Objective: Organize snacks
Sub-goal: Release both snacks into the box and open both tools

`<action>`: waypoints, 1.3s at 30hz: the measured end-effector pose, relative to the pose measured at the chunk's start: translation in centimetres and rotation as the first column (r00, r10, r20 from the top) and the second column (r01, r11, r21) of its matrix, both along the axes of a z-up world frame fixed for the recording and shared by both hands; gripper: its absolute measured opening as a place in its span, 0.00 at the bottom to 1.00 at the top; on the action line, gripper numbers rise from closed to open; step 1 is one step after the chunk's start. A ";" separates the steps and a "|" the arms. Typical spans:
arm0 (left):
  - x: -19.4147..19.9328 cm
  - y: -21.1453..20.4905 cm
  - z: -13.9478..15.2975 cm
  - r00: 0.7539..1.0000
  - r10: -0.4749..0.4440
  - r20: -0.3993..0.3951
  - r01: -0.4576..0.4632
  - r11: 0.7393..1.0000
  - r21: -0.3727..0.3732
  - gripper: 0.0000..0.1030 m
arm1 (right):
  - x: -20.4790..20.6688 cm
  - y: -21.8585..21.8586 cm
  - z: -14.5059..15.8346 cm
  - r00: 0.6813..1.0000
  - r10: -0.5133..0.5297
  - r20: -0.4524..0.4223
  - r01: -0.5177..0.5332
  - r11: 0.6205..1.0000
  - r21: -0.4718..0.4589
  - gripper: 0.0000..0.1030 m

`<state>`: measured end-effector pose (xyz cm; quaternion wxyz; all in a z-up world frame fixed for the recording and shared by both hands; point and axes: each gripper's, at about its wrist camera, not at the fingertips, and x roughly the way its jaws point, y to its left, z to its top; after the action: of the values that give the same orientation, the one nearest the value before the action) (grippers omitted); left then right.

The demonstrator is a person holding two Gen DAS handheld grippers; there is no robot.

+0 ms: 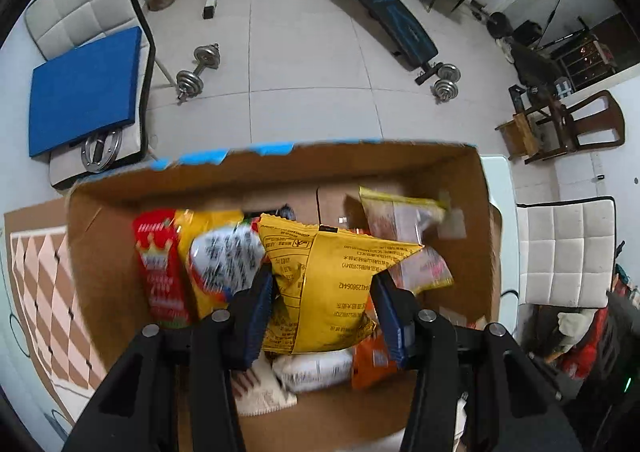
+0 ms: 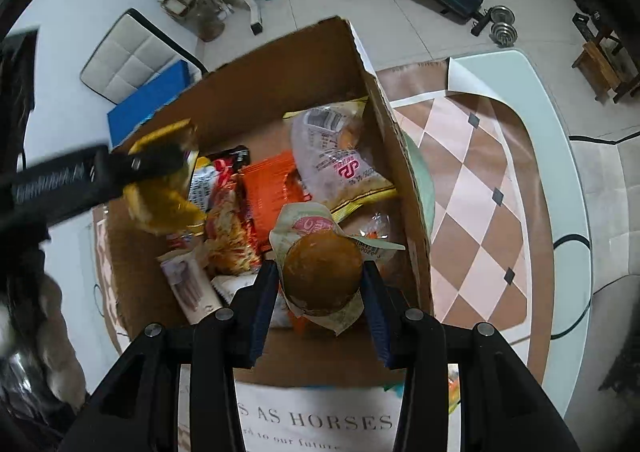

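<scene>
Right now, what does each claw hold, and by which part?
The left claw grips a yellow snack bag across its middle. The right claw grips a wrapped brown bun by its two sides.

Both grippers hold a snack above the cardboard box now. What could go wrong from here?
1. The left gripper pinches the yellow snack bag only at its lower part, so the bag may swing or slip out.
2. The right gripper squeezes a wrapped bun; it may get crushed.
3. The two grippers are close above the cardboard box and may collide.
</scene>
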<state>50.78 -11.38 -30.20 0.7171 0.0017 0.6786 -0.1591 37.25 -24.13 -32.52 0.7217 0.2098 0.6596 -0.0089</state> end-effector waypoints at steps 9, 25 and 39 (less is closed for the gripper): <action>2.9 -0.9 -3.7 0.993 0.039 -0.108 -0.039 0.999 0.008 0.54 | 1.2 -0.4 -2.5 0.997 -0.003 -0.075 0.001 1.000 -0.030 0.68; -1.8 2.8 0.6 0.998 0.069 0.005 -0.069 0.998 0.000 0.75 | 0.6 1.4 -0.1 0.995 0.063 -0.080 -0.072 0.989 -0.126 0.88; -11.8 7.6 4.2 0.980 0.119 0.158 -0.127 0.991 0.041 0.75 | -3.7 4.7 3.2 0.989 0.145 -0.010 -0.143 0.960 -0.241 0.91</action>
<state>38.98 -3.77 -26.00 0.7759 -0.0096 0.6233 -0.0967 33.56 -19.46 -29.31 0.7430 0.0719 0.6645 -0.0357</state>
